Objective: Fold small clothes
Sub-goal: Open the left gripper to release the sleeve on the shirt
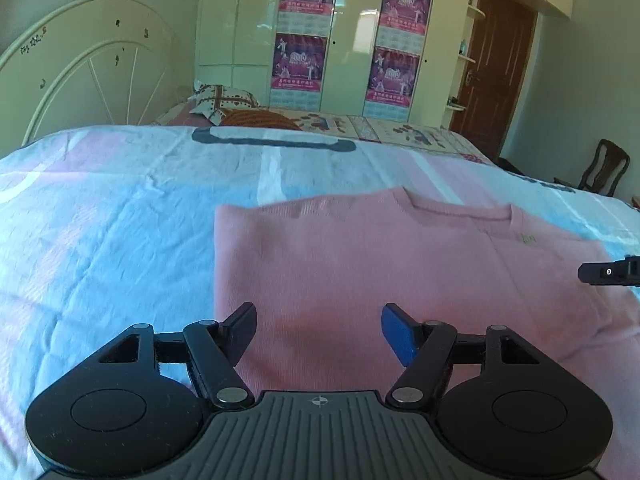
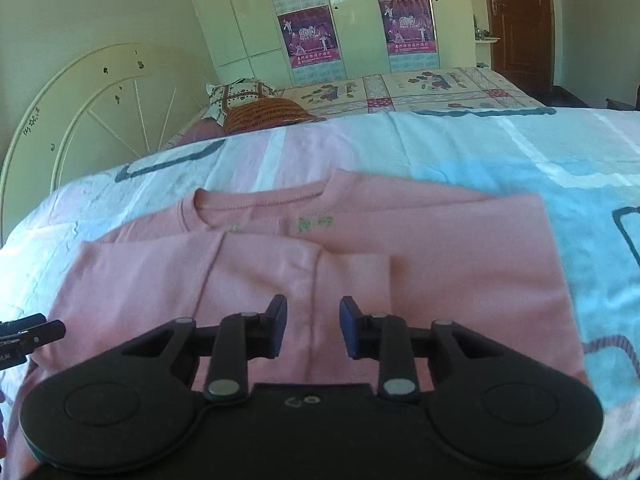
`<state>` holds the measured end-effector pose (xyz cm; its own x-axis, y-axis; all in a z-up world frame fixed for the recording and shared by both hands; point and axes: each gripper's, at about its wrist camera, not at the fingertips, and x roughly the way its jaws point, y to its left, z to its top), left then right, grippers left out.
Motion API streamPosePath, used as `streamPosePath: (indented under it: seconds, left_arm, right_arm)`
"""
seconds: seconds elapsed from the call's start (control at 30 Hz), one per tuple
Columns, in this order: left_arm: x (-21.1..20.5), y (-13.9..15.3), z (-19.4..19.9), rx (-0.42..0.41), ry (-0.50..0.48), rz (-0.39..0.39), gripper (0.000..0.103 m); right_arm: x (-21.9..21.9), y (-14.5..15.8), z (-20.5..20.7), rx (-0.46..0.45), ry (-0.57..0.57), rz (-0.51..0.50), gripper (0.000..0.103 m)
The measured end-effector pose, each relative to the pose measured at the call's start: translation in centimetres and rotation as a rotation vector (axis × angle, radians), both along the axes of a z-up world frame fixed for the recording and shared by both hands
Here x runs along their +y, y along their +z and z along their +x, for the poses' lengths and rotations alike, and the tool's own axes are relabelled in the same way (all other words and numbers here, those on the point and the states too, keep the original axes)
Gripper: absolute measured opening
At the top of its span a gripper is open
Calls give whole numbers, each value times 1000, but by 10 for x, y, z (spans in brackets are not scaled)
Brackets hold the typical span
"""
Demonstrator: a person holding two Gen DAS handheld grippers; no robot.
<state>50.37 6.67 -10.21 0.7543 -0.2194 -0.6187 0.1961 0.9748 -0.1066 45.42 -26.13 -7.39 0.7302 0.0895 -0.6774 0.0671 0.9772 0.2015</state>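
Left wrist view shows the pink top [image 1: 360, 264] lying flat on the bed [image 1: 100, 220], neck hole at the far end, its long side running away from the camera. The left gripper [image 1: 319, 330] hangs over the near left part, fingers spread wide, nothing between them. In the right wrist view, the right gripper [image 2: 313, 326] hangs over the near middle, fingers a little apart and empty. Both are close; the near hem looks like the next thing to pinch.

Pink top [image 2: 400, 248] flat on bed [image 1: 100, 220]
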Motion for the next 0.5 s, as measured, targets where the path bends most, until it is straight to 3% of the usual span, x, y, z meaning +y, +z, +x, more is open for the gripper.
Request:
streamPosePath:
  seconds: [0.13,0.23,0.33,0.4,0.43,0.5]
  left_arm:
    - [-11,-7,62,-10,10,11,69]
    - [-3,-23,99,44,43,22,68]
    - [16,-28,101,36,31,-63,68]
    - [15,-22,89,12,85,-2,69]
    - [13,-20,83,16,85,-36,69]
    - [-4,-18,70,5,34,-113,69]
  right_arm:
    - [36,-6,52,-19,68,35,28]
    - [57,-11,78,-6,110,78,28]
    - [59,-27,90,67,78,-24,24]
    - [41,-29,84,55,26,2,20]
    - [35,-26,80,55,-3,21,19]
    - [41,-18,74,15,-3,34,37]
